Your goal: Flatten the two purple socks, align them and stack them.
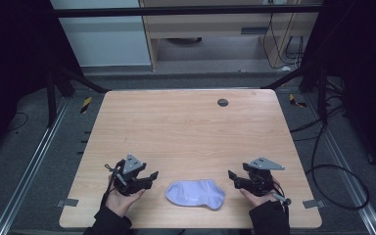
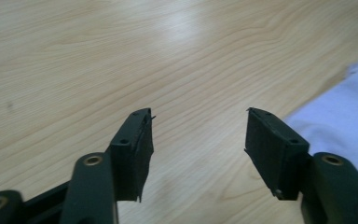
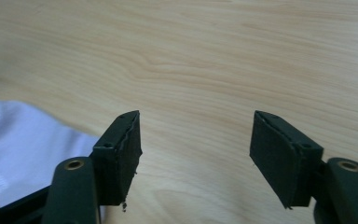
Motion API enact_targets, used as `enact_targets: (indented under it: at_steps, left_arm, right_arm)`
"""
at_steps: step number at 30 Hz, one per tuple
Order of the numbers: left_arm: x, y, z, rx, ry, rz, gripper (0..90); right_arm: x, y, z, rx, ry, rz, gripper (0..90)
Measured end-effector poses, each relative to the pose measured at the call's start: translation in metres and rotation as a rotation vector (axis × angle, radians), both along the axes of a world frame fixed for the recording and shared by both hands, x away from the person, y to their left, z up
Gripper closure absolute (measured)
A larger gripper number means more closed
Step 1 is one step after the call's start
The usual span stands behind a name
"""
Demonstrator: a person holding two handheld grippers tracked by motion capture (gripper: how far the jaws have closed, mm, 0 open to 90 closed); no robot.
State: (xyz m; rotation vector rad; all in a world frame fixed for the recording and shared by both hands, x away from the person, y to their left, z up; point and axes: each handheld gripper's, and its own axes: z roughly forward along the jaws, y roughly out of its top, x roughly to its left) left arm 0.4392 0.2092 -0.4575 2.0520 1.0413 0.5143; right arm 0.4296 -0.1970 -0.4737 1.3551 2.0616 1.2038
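So there's a pale lavender ankle sock [image 1: 196, 194] lying flat on the wooden bench [image 1: 186, 127], down near the front edge where the person is, pretty much centred between the two hands. It's folded or bunched a bit, with the toe end rounded off toward the left in the high view.

The left tongs [image 1: 152, 175] sit just left of the sock, pointing toward it, and the jaws are spread apart with nothing between them. In the left gripper view you can see bare wood grain through the gap, and the sock's edge pokes in at the right side, behind the right jaw, not touching the pads as far as I can tell.

The right tongs [image 1: 231, 177] mirror that on the other side, just right of the sock, jaws wide apart and holding nothing too. In the right gripper view the sock shows in the lower left, behind the left jaw.

There's also a small dark round disc [image 1: 223, 102] near the far edge of the bench, well apart from everything.
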Motion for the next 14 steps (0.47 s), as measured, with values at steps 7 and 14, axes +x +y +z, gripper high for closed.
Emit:
enact_targets:
  at_steps: [7, 14]
  left_arm:
    - [0.010, 0.026, -0.007, 0.003, 0.019, 0.060, 28.9]
    - [0.016, 0.048, -0.008, -0.012, 0.006, 0.122, 25.5]
  right_arm:
    - [0.008, -0.022, -0.006, 0.001, 0.005, -0.071, 24.9]
    - [0.013, -0.034, -0.011, -0.019, 0.004, -0.110, 19.7]
